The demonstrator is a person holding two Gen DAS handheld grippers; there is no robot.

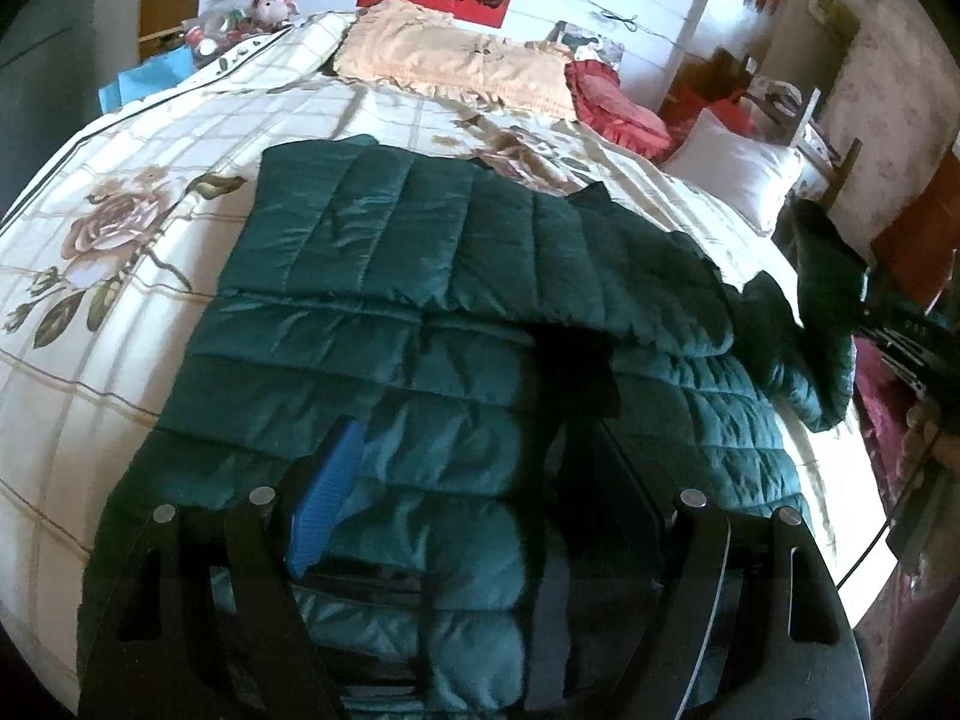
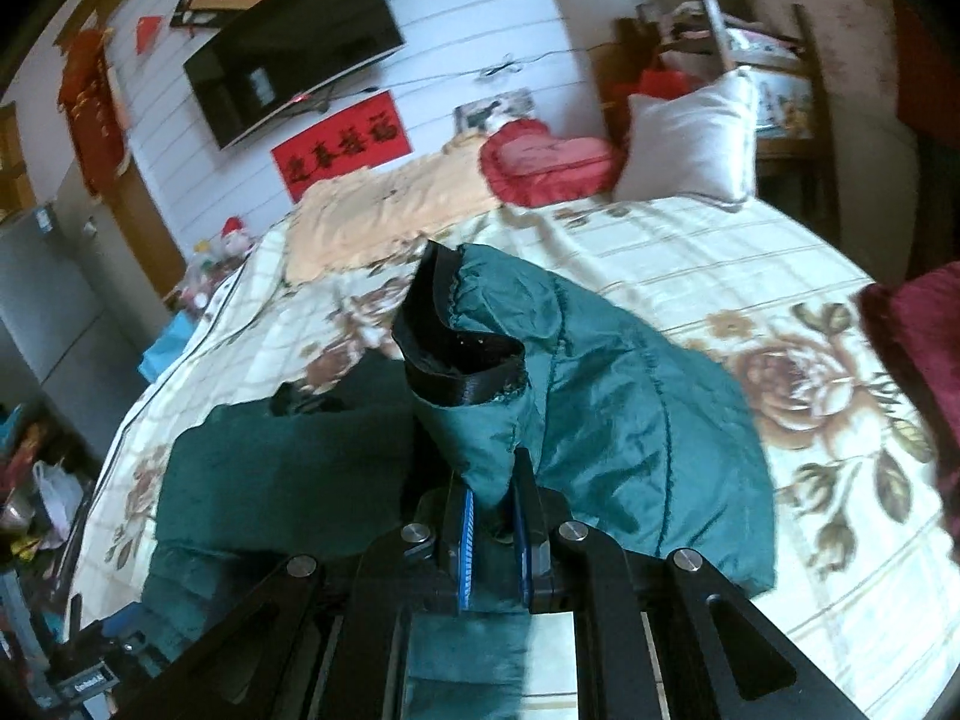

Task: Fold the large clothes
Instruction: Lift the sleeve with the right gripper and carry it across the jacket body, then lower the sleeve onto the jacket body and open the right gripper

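Observation:
A dark green quilted puffer jacket point(image 1: 420, 312) lies spread on the bed, one sleeve folded across its body. My left gripper point(image 1: 474, 480) is open just above the jacket's near part, its blue pad point(image 1: 324, 498) to the left. My right gripper point(image 2: 495, 516) is shut on the jacket's other sleeve point(image 2: 600, 396) and holds it lifted above the bed; the black cuff point(image 2: 462, 360) stands up in front of it. The right gripper with the sleeve also shows at the far right of the left wrist view point(image 1: 840, 276).
The bed has a cream floral quilt point(image 1: 120, 228). At the head lie a peach pillow point(image 1: 456, 60), a red heart cushion point(image 2: 540, 162) and a white pillow point(image 2: 690, 138). A TV point(image 2: 288, 48) hangs on the wall. A fridge point(image 2: 36, 300) stands left.

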